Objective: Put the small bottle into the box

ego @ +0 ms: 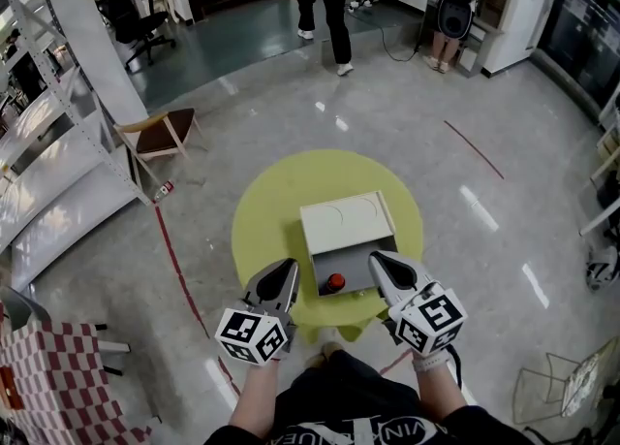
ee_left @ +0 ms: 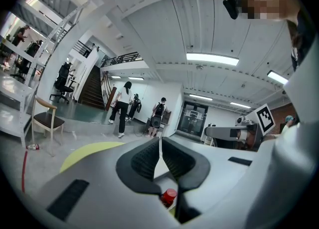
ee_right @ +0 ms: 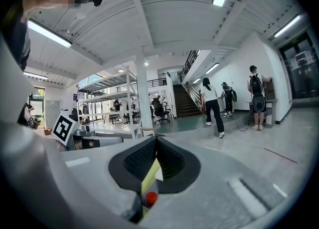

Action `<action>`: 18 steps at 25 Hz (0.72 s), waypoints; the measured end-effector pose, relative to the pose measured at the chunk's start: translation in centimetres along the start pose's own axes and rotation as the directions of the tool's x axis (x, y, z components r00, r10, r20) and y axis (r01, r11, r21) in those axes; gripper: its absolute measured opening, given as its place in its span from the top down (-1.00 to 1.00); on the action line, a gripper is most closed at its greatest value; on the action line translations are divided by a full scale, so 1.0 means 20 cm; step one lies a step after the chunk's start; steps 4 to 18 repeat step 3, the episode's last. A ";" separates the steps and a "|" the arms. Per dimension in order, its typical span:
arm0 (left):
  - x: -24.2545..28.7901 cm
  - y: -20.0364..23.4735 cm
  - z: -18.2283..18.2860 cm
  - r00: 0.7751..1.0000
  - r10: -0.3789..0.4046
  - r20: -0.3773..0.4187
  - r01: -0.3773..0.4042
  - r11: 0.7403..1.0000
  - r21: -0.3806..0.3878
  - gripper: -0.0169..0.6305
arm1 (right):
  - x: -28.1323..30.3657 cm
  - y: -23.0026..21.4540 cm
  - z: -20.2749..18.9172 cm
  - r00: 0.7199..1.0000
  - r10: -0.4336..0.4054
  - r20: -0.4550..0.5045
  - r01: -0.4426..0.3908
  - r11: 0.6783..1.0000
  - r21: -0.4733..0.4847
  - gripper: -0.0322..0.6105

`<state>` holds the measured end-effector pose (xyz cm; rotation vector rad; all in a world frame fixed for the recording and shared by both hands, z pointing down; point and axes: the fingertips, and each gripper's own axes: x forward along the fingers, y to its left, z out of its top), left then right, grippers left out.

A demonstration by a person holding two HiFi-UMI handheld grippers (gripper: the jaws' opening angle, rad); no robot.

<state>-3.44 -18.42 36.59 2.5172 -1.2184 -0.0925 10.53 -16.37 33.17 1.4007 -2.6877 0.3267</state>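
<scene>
On a round yellow table (ego: 271, 210) stands a pale box (ego: 345, 220), its lid lying open toward the far side. A small bottle with a red cap (ego: 334, 283) stands in the box's near compartment. My left gripper (ego: 289, 266) hovers just left of the box's near corner, jaws shut with nothing between them. My right gripper (ego: 378, 258) hangs over the near right edge of the box, also shut and empty. The red cap (ee_left: 168, 196) shows below the closed jaws in the left gripper view, and the same cap (ee_right: 150, 198) in the right gripper view.
A wooden chair (ego: 161, 133) and metal shelving (ego: 44, 143) stand at the left, with a small bottle on the floor (ego: 163, 189) beside them. People (ego: 325, 2) stand at the far end of the room. A checked cloth (ego: 48, 375) lies at the bottom left.
</scene>
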 end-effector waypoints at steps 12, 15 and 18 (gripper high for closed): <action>0.00 0.00 -0.02 1.000 0.000 -0.003 0.000 1.000 -0.003 0.88 | 0.00 0.00 -0.02 1.000 0.004 -0.003 -0.004 1.000 0.008 0.88; 0.00 0.00 -0.02 1.000 0.000 -0.003 0.000 1.000 -0.003 0.88 | 0.00 0.00 -0.02 1.000 0.004 -0.003 -0.004 1.000 0.008 0.88; 0.00 0.00 -0.02 1.000 0.000 -0.003 0.000 1.000 -0.003 0.88 | 0.00 0.00 -0.02 1.000 0.004 -0.003 -0.004 1.000 0.008 0.88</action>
